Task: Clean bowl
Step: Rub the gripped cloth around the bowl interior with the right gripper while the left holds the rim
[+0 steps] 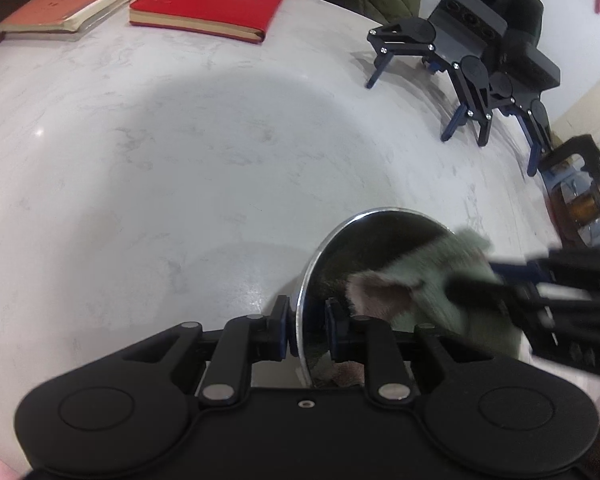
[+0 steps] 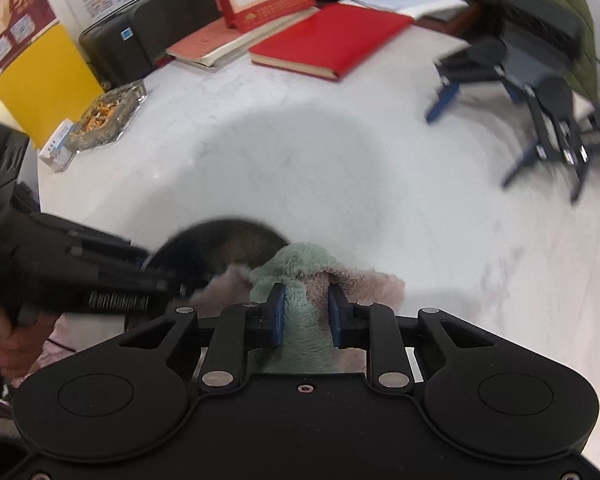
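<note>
The left gripper (image 1: 307,330) is clamped on the shiny round steel bowl's (image 1: 364,248) near rim, its opening facing the right gripper (image 2: 305,316), which pinches the fluffy green-and-pink cloth (image 2: 300,268) against the inside.

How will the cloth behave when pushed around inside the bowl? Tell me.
Probably floppy: the cloth bunches and folds between the right gripper fingers. Its fuzzy pile likely drags rather than slides on the shiny bowl, pinched at its rim by the left gripper.
</note>
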Action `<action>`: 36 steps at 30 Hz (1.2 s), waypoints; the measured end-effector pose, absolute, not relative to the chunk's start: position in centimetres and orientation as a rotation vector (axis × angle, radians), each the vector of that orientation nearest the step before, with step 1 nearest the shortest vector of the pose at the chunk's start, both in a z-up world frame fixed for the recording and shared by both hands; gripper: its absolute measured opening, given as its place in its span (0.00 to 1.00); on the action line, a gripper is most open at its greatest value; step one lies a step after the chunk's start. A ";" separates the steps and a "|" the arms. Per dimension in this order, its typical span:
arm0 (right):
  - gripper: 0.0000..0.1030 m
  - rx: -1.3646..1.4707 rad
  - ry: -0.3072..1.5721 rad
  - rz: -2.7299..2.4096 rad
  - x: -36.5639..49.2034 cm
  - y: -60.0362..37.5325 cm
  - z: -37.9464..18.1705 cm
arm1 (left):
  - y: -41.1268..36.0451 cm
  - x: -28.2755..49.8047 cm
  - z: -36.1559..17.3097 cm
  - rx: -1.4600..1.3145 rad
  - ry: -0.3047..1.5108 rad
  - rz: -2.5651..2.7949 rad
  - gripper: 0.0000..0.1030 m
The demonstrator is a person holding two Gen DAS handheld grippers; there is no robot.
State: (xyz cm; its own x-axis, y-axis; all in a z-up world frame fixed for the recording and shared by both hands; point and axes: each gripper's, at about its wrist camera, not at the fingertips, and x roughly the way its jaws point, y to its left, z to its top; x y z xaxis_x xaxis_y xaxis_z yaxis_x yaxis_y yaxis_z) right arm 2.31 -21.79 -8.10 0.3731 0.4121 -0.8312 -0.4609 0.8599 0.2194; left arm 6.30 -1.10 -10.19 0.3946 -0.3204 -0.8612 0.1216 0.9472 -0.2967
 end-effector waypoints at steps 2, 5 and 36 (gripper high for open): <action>0.21 -0.065 1.051 0.562 2.4 -21.4 -8.2 | -1.1 6.5 -10.1 -0.177 1.139 -0.305 0.17; 0.21 -0.119 1.028 0.577 3.6 -20.3 -8.1 | -1.1 6.7 -10.0 -0.149 1.150 -0.330 0.17; 0.21 -0.249 1.071 0.744 5.7 -20.1 -7.9 | -2.1 7.4 -10.4 -0.075 1.172 -0.408 0.20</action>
State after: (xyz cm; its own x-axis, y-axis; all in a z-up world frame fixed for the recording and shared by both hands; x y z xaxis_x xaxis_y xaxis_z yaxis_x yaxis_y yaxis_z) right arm 5.72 -20.13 -7.90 0.2672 0.4290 -0.8629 -0.6590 0.7347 0.1612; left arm 7.43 -2.07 -10.36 0.3243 -0.3494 -0.8790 0.2728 0.9244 -0.2668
